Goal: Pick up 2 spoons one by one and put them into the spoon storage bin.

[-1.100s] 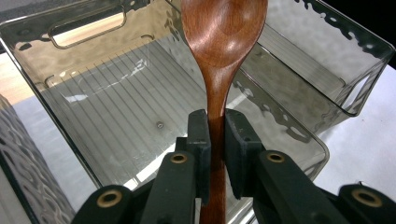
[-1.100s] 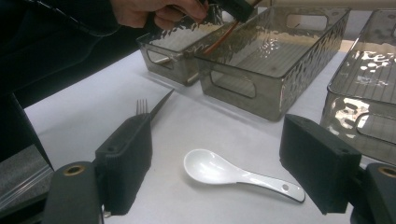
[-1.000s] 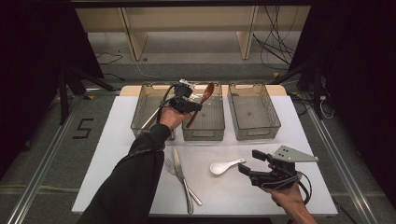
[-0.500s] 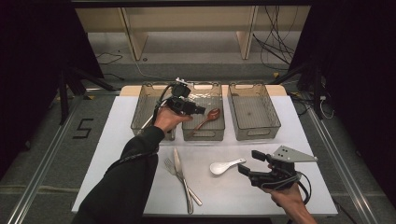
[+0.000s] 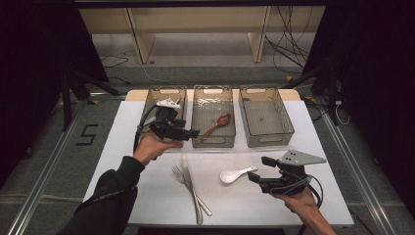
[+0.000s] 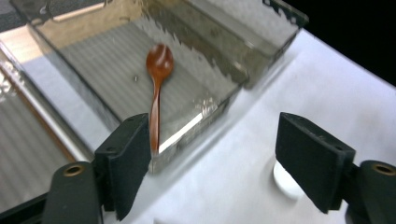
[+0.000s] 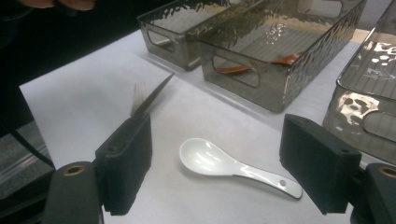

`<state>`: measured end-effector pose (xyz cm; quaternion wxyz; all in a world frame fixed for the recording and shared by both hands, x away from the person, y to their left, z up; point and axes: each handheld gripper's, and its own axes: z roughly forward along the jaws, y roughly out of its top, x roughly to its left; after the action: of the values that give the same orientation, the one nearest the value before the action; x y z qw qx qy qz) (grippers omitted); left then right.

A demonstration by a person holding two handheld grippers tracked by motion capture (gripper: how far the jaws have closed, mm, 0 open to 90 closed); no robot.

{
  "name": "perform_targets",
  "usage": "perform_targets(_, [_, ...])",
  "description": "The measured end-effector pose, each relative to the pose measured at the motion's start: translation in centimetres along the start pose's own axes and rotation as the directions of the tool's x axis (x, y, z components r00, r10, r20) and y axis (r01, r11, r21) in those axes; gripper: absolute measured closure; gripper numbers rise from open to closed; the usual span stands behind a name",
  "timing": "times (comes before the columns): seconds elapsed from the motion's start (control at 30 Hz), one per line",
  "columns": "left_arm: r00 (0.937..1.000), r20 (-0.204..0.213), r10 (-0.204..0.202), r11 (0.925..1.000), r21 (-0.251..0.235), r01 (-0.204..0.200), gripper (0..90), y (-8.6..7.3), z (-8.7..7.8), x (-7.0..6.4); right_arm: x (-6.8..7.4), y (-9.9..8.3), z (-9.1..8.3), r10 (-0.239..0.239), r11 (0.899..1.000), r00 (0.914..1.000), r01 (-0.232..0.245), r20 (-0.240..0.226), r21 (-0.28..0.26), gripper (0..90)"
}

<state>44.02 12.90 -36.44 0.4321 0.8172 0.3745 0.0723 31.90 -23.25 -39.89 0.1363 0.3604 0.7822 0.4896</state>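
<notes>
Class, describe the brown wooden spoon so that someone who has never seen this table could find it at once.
Start at the white table, then find the row of three clear bins along its far edge. Look in the middle bin: the wooden spoon lies on its floor. It is reddish brown and sits in a bin, unlike the white spoon, fork and knife lying loose on the table.

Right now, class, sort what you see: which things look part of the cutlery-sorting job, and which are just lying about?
Likely part of the job:
brown spoon in the middle bin
white spoon on the table
fork and knife, crossed
left bin, right bin
left claw and right claw, both open

Just lying about:
cables on the floor
wooden shelf frame
</notes>
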Motion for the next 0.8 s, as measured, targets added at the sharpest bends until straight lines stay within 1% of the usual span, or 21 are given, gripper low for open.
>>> perform_targets(0.1, [0.9997,-0.014,0.018,0.9998,-0.008,-0.018,23.5,-1.5,-0.8,-0.2,-0.4,0.3,0.4,-0.003,1.0,0.9999,0.003,0.01,0.011,26.5])
perform_targets(0.17, [0.9985,-0.037,0.04,0.9992,0.005,-0.04,22.0,-2.1,-1.3,-0.3,-0.6,0.5,0.9,-0.007,1.0,0.9998,0.006,0.02,0.03,26.4])
perform_targets(0.2, [0.9986,-0.038,0.036,0.9993,-0.005,-0.037,21.2,-2.5,-1.6,-0.4,-0.8,0.6,1.1,-0.008,0.999,0.9997,0.007,0.025,0.04,26.5])
perform_targets(0.23, [0.9991,-0.028,0.031,0.9994,-0.015,-0.031,21.2,-2.9,-1.9,-0.4,-0.9,0.7,1.4,-0.009,0.999,0.9996,0.008,0.028,0.045,26.4])
perform_targets(0.27, [0.9991,-0.025,0.035,0.9992,-0.017,-0.035,21.0,-3.2,-2.2,-0.5,-1.0,0.7,1.7,-0.01,0.999,0.9994,0.008,0.032,0.052,26.5])
perform_targets(0.3, [0.9987,-0.034,0.038,0.9989,-0.025,-0.039,20.4,-3.6,-2.6,-0.6,-1.2,0.8,1.9,-0.013,0.998,0.9993,0.011,0.036,0.062,26.5])
perform_targets(0.33, [0.9986,-0.039,0.035,0.9987,-0.036,-0.036,19.9,-4.0,-2.9,-0.7,-1.3,0.9,2.2,-0.016,0.998,0.9991,0.013,0.04,0.068,26.5])
perform_targets(0.43, [0.9996,-0.026,0.006,0.997,-0.076,-0.008,19.9,-5.3,-3.7,-1.1,-1.8,1.0,3.0,-0.015,0.996,0.9984,0.011,0.055,0.087,26.5])
perform_targets(0.5, [0.9998,-0.022,0.0,0.996,-0.09,-0.002,19.6,-6.2,-4.2,-1.3,-2.2,1.1,3.6,-0.015,0.995,0.9978,0.008,0.064,0.101,27.1])
perform_targets(0.53, [0.9998,-0.017,-0.012,0.9953,-0.097,0.011,19.6,-6.7,-4.4,-1.4,-2.4,1.2,3.8,-0.014,0.994,0.9977,0.007,0.067,0.11,28.4])
perform_targets(0.6, [0.9997,-0.012,-0.023,0.994,-0.108,0.021,19.6,-7.4,-4.9,-1.4,-3.0,1.2,4.4,-0.007,0.992,0.9974,-0.002,0.072,0.126,30.5])
perform_targets(0.63, [0.9997,-0.014,-0.019,0.9942,-0.106,0.018,19.6,-7.7,-5.0,-1.4,-3.2,1.2,4.7,-0.006,0.991,0.997,-0.005,0.077,0.135,31.4])
perform_targets(0.7, [0.9995,-0.032,-0.006,0.9954,-0.095,0.003,19.4,-8.2,-5.3,-1.4,-3.7,1.2,5.2,-0.004,0.989,0.9964,-0.009,0.085,0.148,33.3])
perform_targets(0.8, [0.9992,-0.036,-0.017,0.9946,-0.103,0.014,19.0,-8.7,-5.6,-1.3,-4.2,1.2,5.9,0.005,0.985,0.9958,-0.021,0.092,0.172,36.1])
